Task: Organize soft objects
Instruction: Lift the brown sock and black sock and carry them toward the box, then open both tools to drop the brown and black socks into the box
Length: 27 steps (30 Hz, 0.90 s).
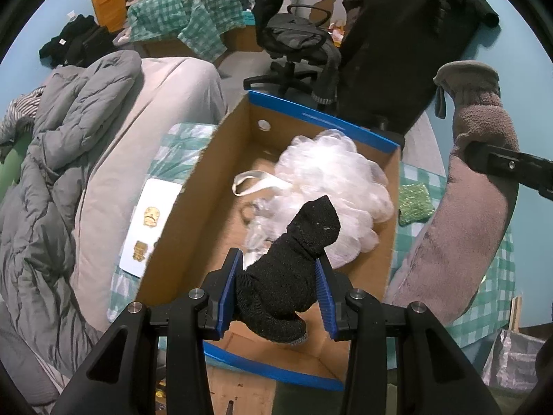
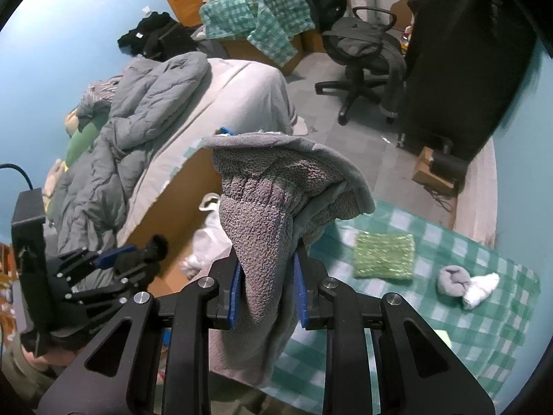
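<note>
Now the left gripper (image 1: 280, 288) clamps a black sock (image 1: 293, 269), its long axis pointing up-forward above the cardboard box (image 1: 193, 207). Right gripper (image 2: 266, 287) grasps a grey towel (image 2: 276, 200), hanging lengthwise beside the box's right wall.

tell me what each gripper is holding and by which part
Left gripper grips a black sock around its middle; right gripper pinches a grey towel at a bunched fold.

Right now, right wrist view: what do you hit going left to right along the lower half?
left gripper shut on a black sock → cardboard box → grey towel clamped in the right gripper → green scrubber pad → rolled grey and white socks on the checked cloth.
</note>
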### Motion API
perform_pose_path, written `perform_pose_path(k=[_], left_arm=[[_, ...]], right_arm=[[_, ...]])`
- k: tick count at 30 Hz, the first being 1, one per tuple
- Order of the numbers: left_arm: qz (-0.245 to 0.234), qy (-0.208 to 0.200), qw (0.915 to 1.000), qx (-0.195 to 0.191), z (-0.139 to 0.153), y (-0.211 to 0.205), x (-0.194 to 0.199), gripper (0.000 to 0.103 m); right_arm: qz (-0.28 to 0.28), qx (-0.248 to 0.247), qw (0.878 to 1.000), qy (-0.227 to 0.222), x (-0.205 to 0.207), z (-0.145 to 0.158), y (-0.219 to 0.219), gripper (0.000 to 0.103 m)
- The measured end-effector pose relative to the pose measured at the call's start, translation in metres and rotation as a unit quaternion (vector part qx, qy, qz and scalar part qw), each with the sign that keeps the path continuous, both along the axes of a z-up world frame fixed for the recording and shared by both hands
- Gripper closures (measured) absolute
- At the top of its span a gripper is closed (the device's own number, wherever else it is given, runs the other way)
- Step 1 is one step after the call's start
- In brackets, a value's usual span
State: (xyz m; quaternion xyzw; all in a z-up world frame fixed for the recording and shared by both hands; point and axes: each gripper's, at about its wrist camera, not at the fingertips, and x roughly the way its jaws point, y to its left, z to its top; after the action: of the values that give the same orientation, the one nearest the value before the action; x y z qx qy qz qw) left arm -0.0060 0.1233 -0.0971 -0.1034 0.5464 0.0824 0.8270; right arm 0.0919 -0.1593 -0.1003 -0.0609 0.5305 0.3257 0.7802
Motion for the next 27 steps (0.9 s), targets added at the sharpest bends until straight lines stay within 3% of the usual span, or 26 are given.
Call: perform_pose_path(k=[15,27], left_arm=[[0.015,0.004,0.9999,0.003,-0.015,0.040,0.009,0.061],[-0.008,0.013,0.9999,-0.006,-0.046,0.045,0.011,0.060]], right_arm=[[0.017,0.006,1.000,0.018,-0.009,-0.024,0.061,0.079],[0.014,-0.002,0.999,0.033,-0.017,-0.059,0.083,0.078]])
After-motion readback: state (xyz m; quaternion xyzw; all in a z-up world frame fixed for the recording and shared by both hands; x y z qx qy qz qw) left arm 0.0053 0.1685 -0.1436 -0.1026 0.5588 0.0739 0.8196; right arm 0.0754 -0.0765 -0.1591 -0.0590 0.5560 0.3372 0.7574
